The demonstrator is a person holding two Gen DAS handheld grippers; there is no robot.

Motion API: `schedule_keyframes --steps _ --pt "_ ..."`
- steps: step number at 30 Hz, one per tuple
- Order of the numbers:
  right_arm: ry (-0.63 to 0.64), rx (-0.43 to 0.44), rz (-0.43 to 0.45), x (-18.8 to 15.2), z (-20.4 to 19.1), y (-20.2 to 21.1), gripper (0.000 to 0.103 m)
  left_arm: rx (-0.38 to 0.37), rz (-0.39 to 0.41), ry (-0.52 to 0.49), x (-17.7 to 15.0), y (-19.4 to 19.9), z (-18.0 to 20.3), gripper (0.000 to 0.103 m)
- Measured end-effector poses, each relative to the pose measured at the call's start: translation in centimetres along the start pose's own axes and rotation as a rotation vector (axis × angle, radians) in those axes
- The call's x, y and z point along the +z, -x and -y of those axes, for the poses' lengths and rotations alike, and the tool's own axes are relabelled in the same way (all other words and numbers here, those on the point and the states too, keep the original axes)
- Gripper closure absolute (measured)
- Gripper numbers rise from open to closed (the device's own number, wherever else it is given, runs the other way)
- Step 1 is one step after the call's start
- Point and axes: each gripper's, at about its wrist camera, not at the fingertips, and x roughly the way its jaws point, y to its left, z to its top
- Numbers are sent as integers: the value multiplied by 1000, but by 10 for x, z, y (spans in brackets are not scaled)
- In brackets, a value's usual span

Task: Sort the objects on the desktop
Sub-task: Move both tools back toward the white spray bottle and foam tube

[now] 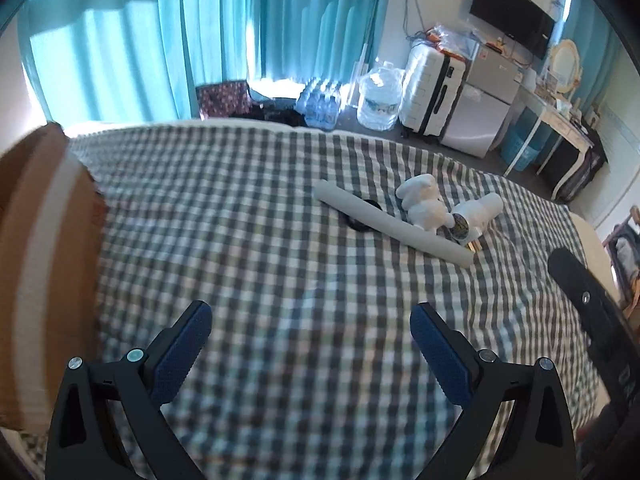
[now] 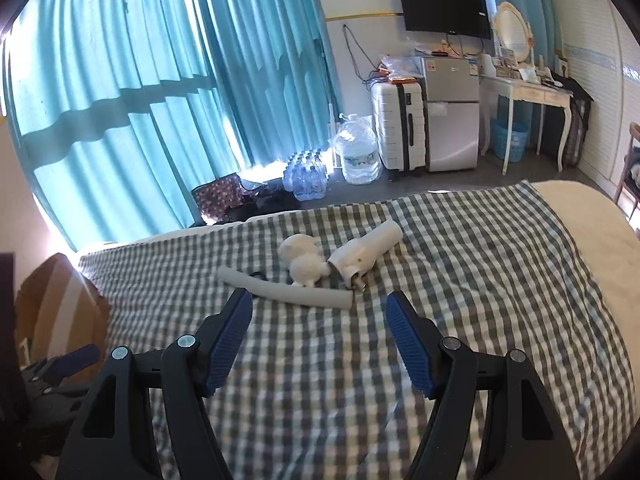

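Note:
On the checked bedspread (image 1: 280, 208) lie a long grey foam tube (image 1: 392, 224), a white plush toy (image 1: 424, 204) and a white hair-dryer-like device (image 1: 476, 216). A small black ring-shaped item (image 1: 362, 222) sits partly under the tube. My left gripper (image 1: 310, 316) hovers open over bare cloth, well short of them, with nothing between its blue pads. In the right wrist view, my right gripper (image 2: 319, 300) is open and empty, just before the tube (image 2: 284, 290). The plush (image 2: 302, 260) and the device (image 2: 368, 250) lie behind the tube.
A brown cardboard box (image 1: 44, 264) with a pale tape stripe stands at the bed's left edge (image 2: 60, 312). Beyond the bed are teal curtains (image 2: 140, 80), a water jug (image 2: 356, 152), a white suitcase (image 2: 400, 124), a small fridge (image 2: 452, 112) and a dressing table (image 2: 528, 92).

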Motion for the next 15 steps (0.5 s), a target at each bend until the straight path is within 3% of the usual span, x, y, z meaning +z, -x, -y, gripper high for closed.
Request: schedule_keyframes --steps 6,15 --pt "-40 -31 -31 9 40 -47 34 13 -8 39 17 -49 21 1" --pt "-69 -69 -37 21 72 -80 34 17 -89 215 43 -121 29 3"
